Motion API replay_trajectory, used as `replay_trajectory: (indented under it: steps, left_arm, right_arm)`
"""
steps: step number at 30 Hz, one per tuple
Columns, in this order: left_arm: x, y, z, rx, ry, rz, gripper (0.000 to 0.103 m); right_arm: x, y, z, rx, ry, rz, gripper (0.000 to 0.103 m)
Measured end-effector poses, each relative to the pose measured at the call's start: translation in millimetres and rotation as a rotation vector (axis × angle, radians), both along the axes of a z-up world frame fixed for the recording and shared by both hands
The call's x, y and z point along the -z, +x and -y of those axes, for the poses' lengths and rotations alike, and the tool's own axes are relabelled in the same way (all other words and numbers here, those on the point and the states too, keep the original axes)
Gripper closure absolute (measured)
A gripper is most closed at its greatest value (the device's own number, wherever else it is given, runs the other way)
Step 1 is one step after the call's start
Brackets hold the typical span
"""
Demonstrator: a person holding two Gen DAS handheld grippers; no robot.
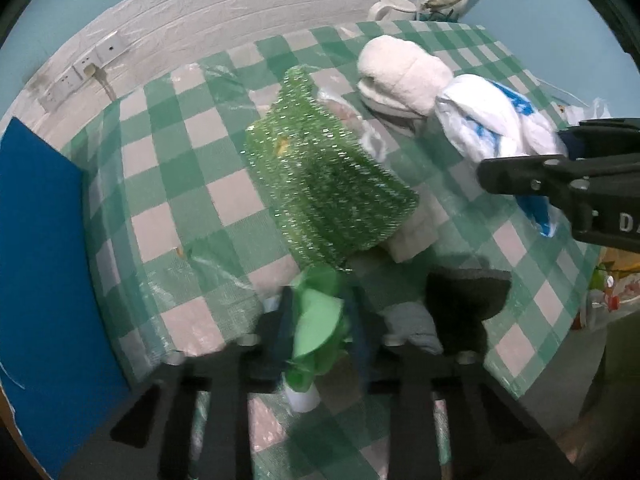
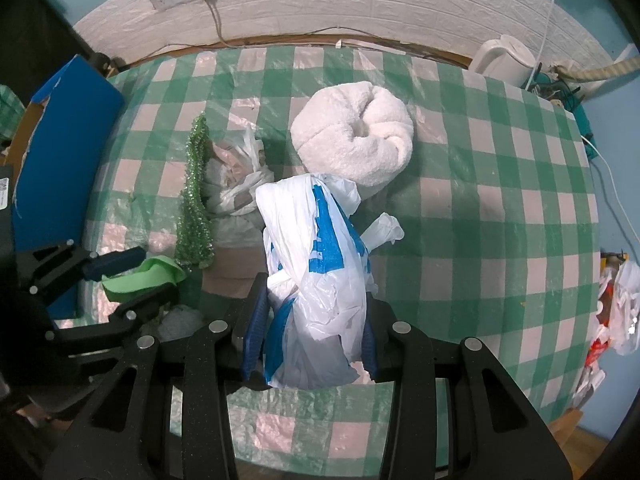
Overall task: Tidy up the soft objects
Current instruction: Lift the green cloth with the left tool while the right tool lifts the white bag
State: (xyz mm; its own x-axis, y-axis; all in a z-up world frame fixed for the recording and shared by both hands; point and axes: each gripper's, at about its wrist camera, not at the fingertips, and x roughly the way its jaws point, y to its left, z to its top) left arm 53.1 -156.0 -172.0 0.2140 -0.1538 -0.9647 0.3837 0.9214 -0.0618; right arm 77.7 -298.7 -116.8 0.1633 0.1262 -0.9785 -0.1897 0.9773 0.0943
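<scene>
While the left wrist view is showing the left gripper (image 1: 320, 320) pinching a green scrubber (image 1: 328, 172) extending straight ahead of its fingers, the right wrist view is showing the right gripper (image 2: 310, 320) clamping a white-and-blue plastic bag (image 2: 316, 272) stretching forward toward the rolled towel (image 2: 354, 136).

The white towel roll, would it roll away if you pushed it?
Probably not far: the white towel roll is lumpy and sags flat onto the checked tablecloth. It looks squashy, so a push would likely dent it first. Its loose wraps might unroll when lifted.
</scene>
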Motion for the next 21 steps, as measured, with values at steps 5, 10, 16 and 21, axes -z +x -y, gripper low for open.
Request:
replay_trajectory:
  steps: [5, 10, 16, 21]
  left_arm:
    - [-7.8, -2.2, 1.8, 0.006, 0.001, 0.025, 0.089]
    - [-16.3, -2.6, 1.4, 0.004, -0.01, 0.041, 0.091]
    - [-27.8, -2.4, -0.2, -0.003, -0.025, 0.061, 0.091]
    - [-37.8, -1.2, -3.4, -0.02, -0.036, 0.072, 0.091]
  right_arm:
    - [0.0, 0.2, -0.5, 0.001, 0.0, 0.0, 0.064]
    - [-0.6, 0.7, -0.6, 0.003, 0.0, 0.001, 0.064]
    - [-2.9, 0.7, 0.1, 0.005, 0.001, 0.008, 0.064]
    - [-5.8, 0.3, 1.0, 0.006, 0.003, 0.014, 0.064]
